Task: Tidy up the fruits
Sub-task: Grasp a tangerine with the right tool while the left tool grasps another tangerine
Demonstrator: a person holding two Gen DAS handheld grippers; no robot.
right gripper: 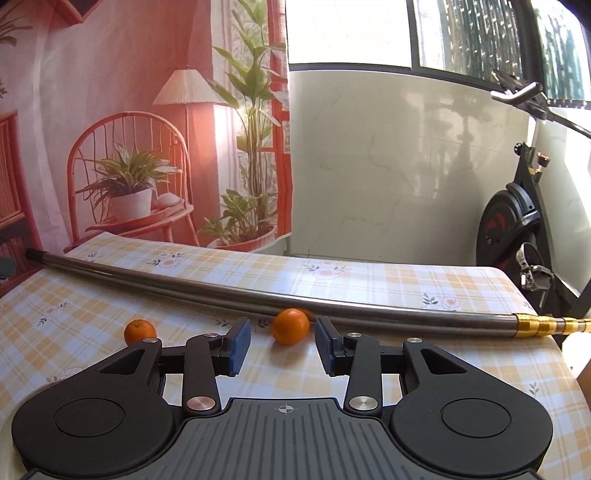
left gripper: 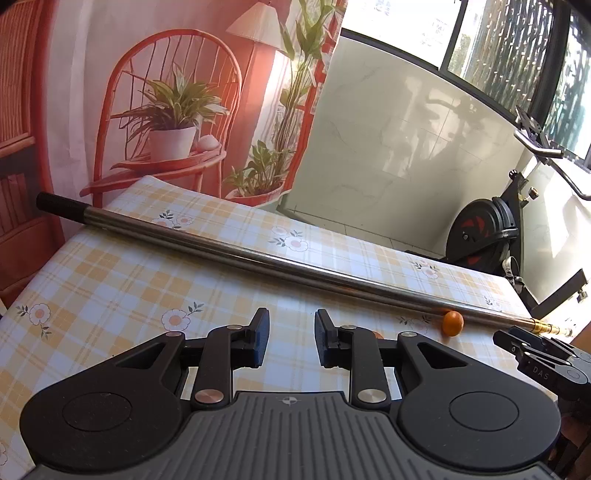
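One checked tablecloth (right gripper: 369, 280), tiled wall (right gripper: 388, 166)

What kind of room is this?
Probably a home balcony or sunroom: a table with a checked floral tablecloth, an exercise bike by the window, and a printed backdrop behind.

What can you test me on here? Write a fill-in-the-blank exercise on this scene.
1. The right gripper is ___, holding nothing.
2. The right wrist view shows ___ oranges: one ahead, one left.
3. A long metal ___ lies across the table.

Missing words: open; two; pole
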